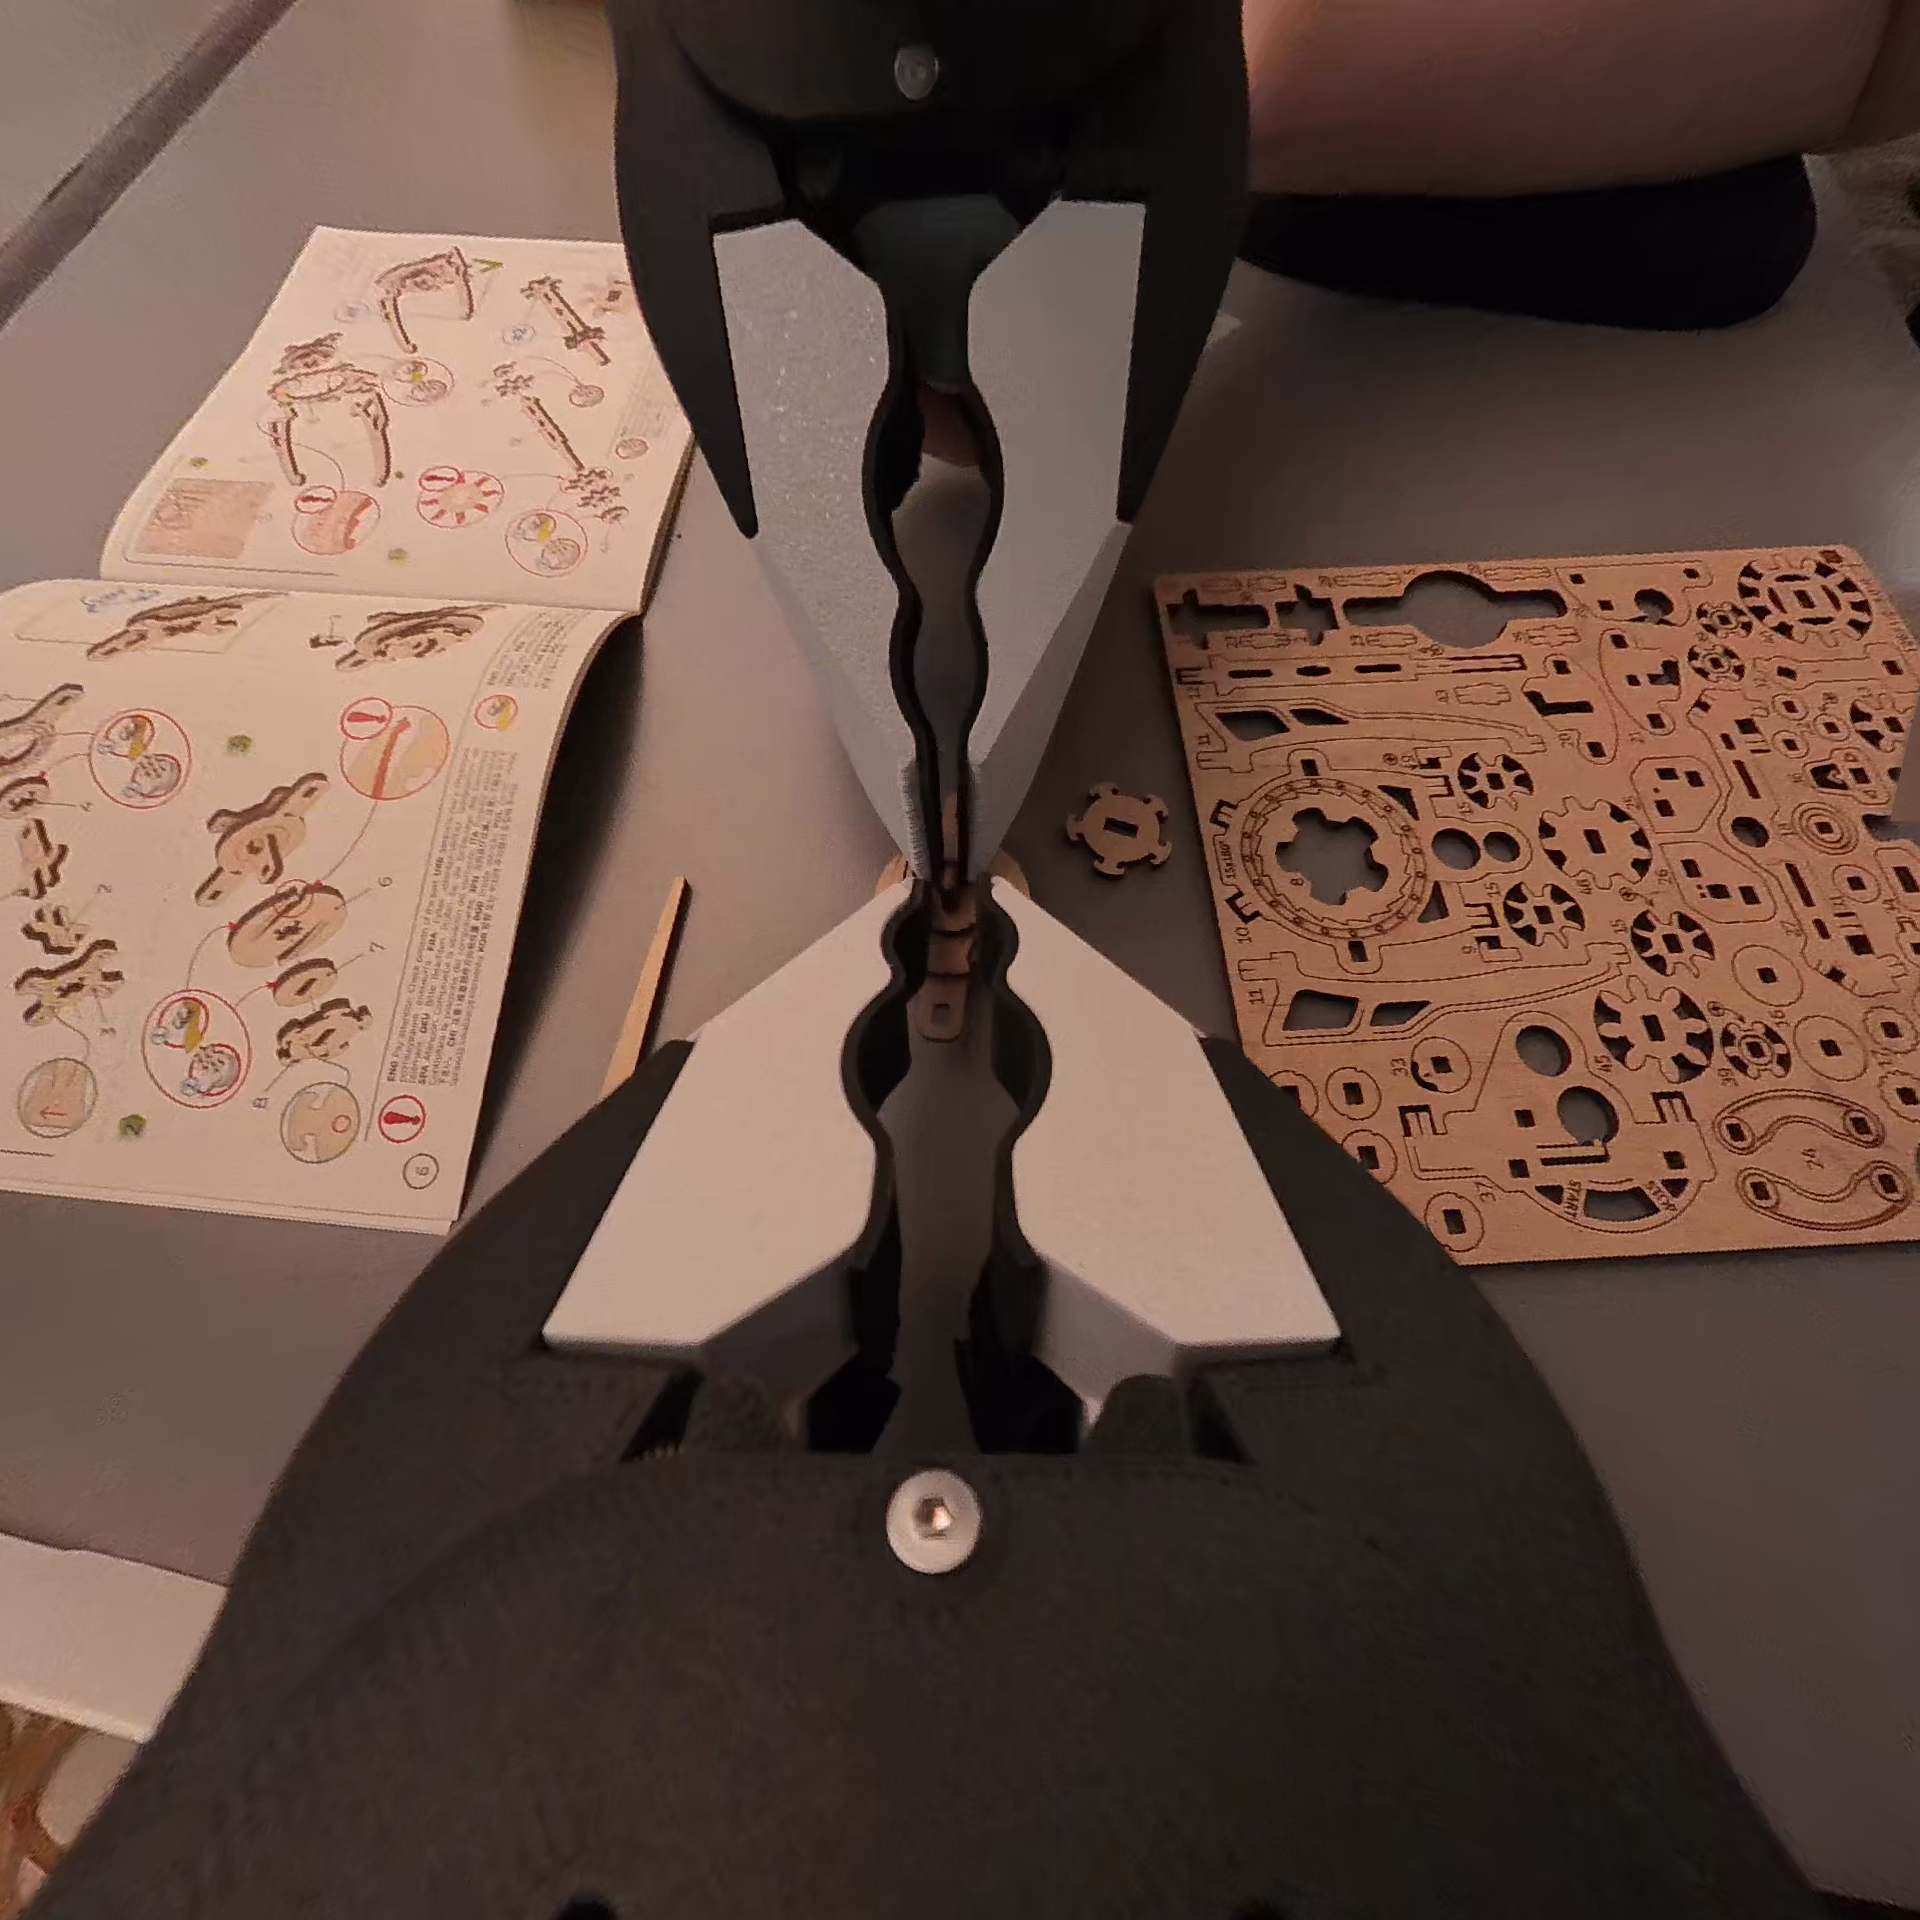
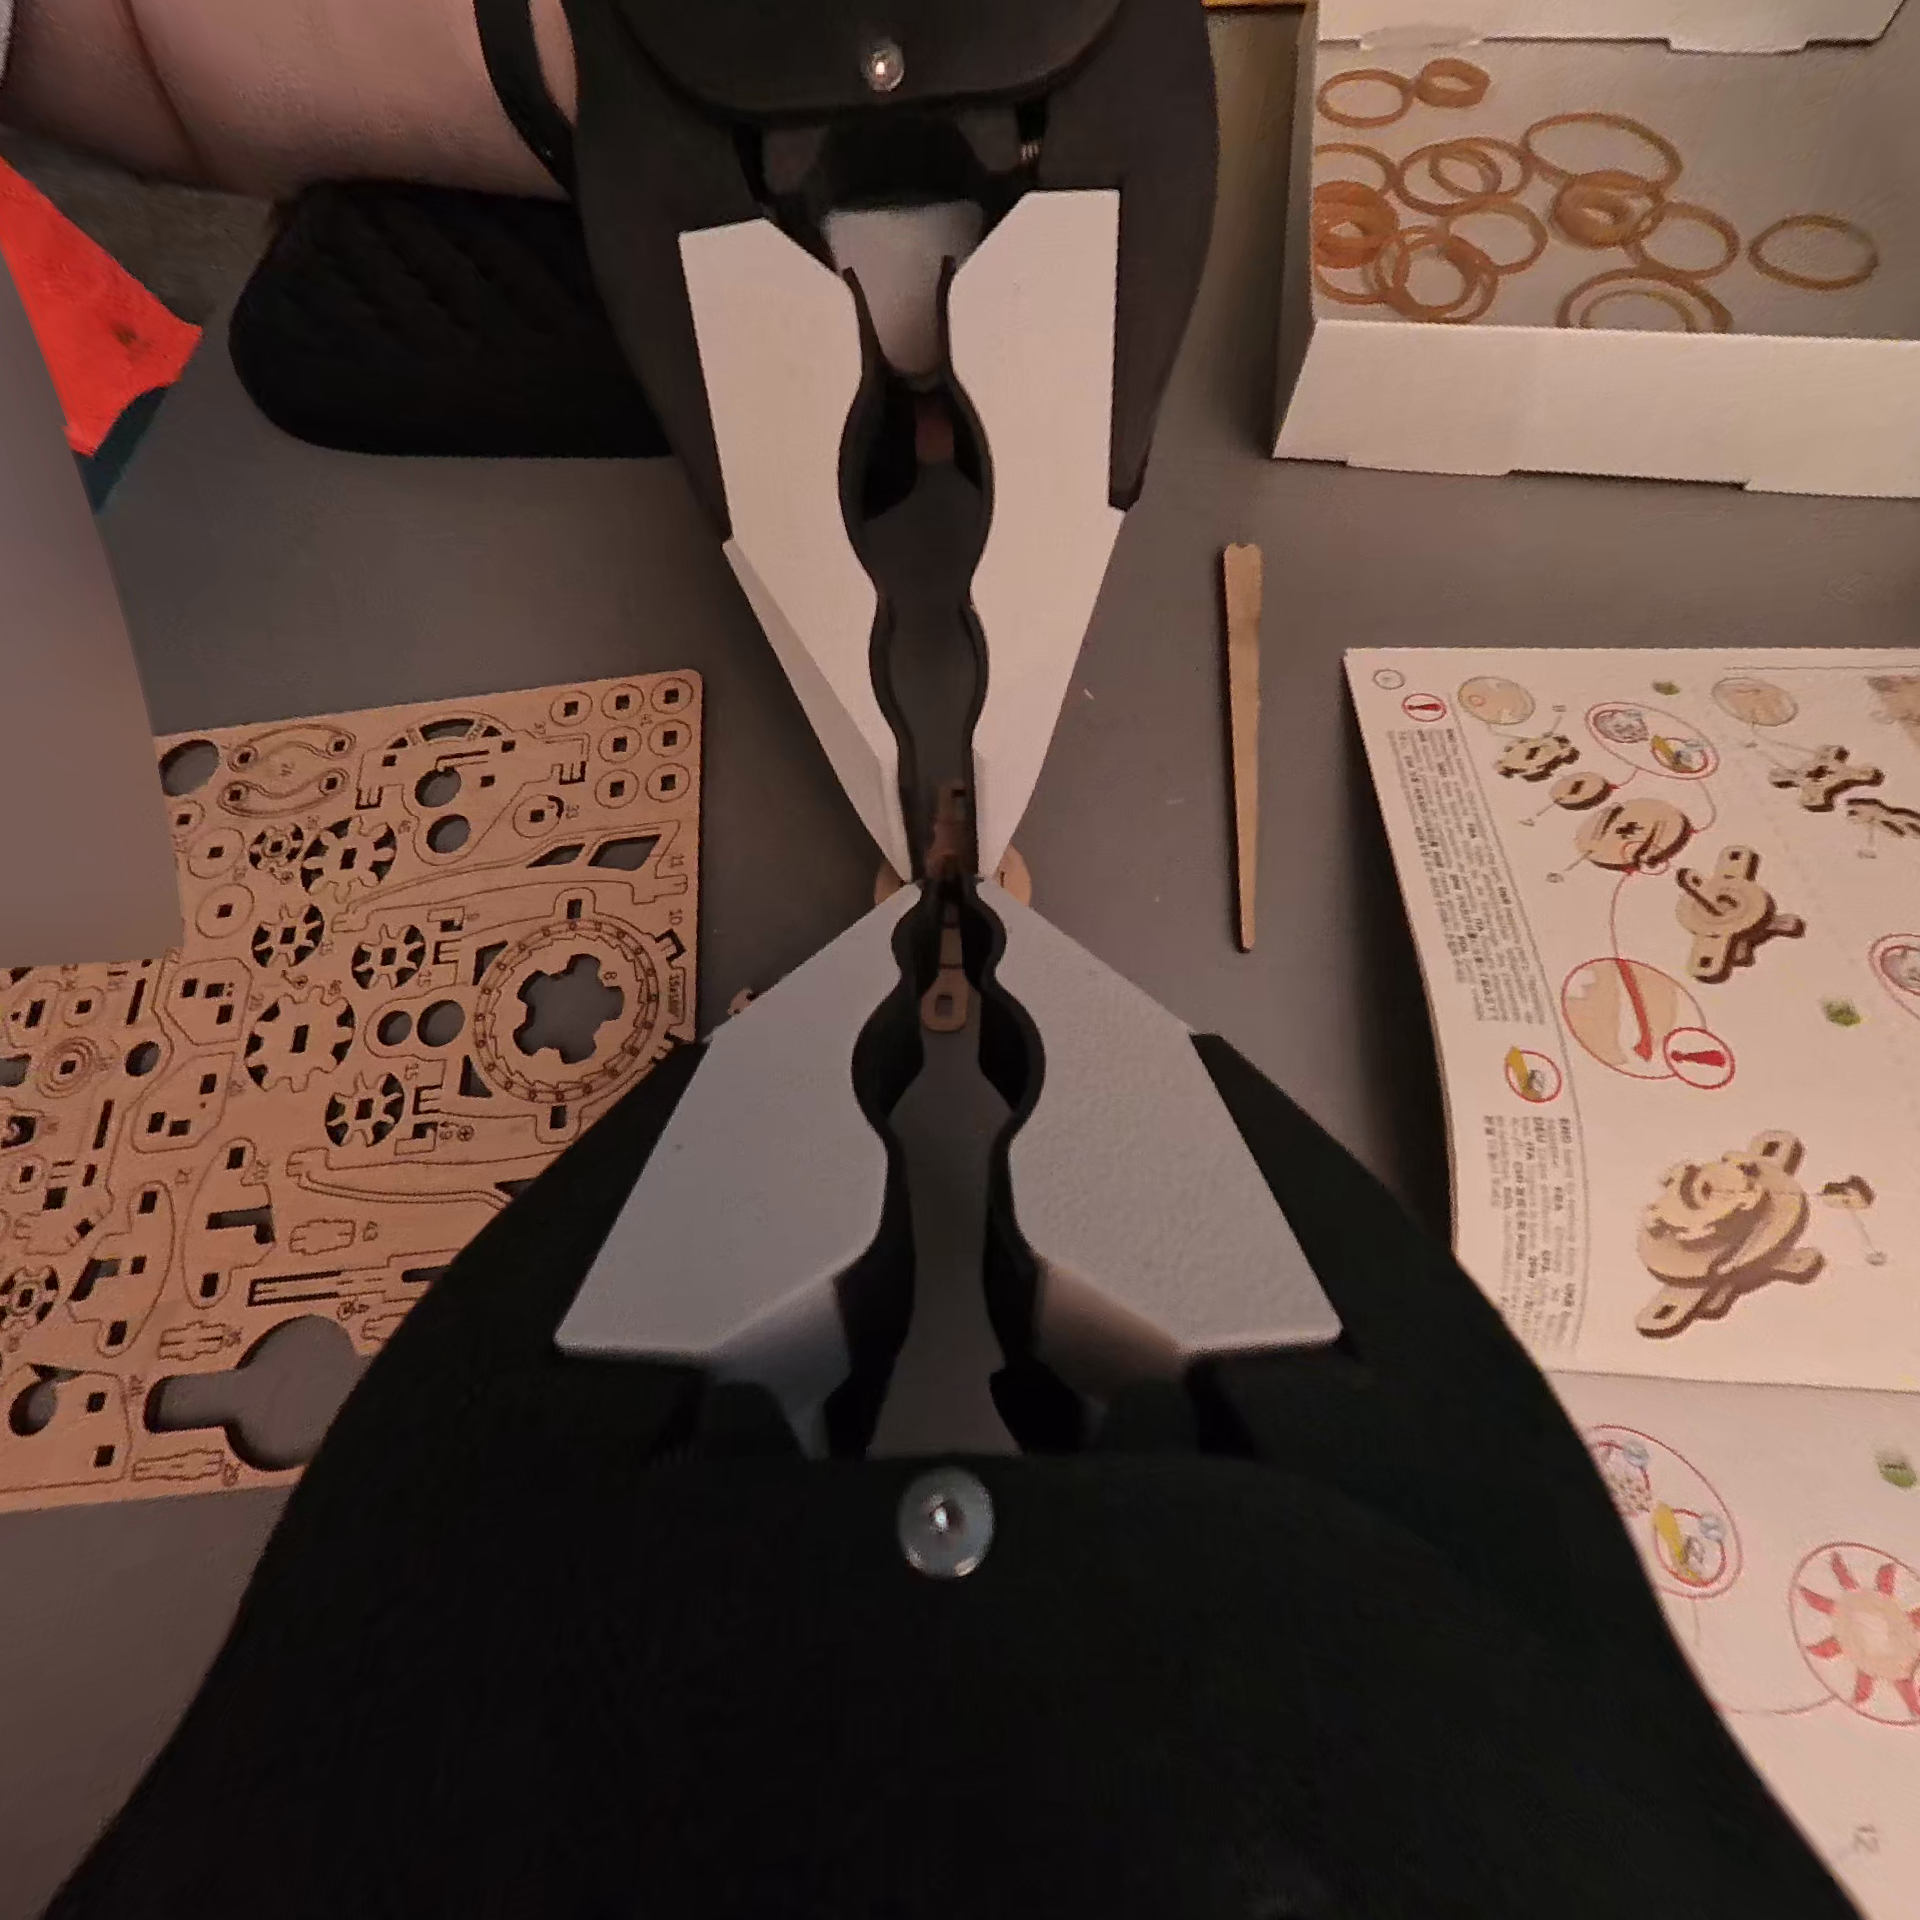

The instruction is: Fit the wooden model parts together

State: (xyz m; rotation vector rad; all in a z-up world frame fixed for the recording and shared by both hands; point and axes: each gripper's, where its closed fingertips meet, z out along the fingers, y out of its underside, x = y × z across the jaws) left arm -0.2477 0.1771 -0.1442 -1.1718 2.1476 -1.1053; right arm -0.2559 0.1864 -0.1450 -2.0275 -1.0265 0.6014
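Left gripper (image 1: 943,896) fills the bottom of the left wrist view, jaws nearly closed on a thin wooden strip part (image 1: 943,992) held on edge above the grey bench (image 1: 810,644). Right gripper (image 1: 940,831) comes in tip to tip from the top, jaws also pinched on wood, probably the same piece, the joint is too dark to tell. Only this view shows a loose cog part (image 1: 1119,828) lying flat beside the laser-cut sheet (image 1: 1558,904) at right. Open instruction booklet (image 1: 260,831) at left, wooden stick (image 1: 652,977) near it.

Right wrist view: own gripper (image 2: 943,883) low, left one (image 2: 940,831) opposite, the strip (image 2: 945,1003) light tan with a slotted round end between the tips. Only here: white box (image 2: 1600,395) of rubber bands (image 2: 1507,208) top right, red cloth (image 2: 94,301) top left. Sheet (image 2: 312,1039) left, booklet (image 2: 1662,987) right, stick (image 2: 1242,748) between booklet and grippers.
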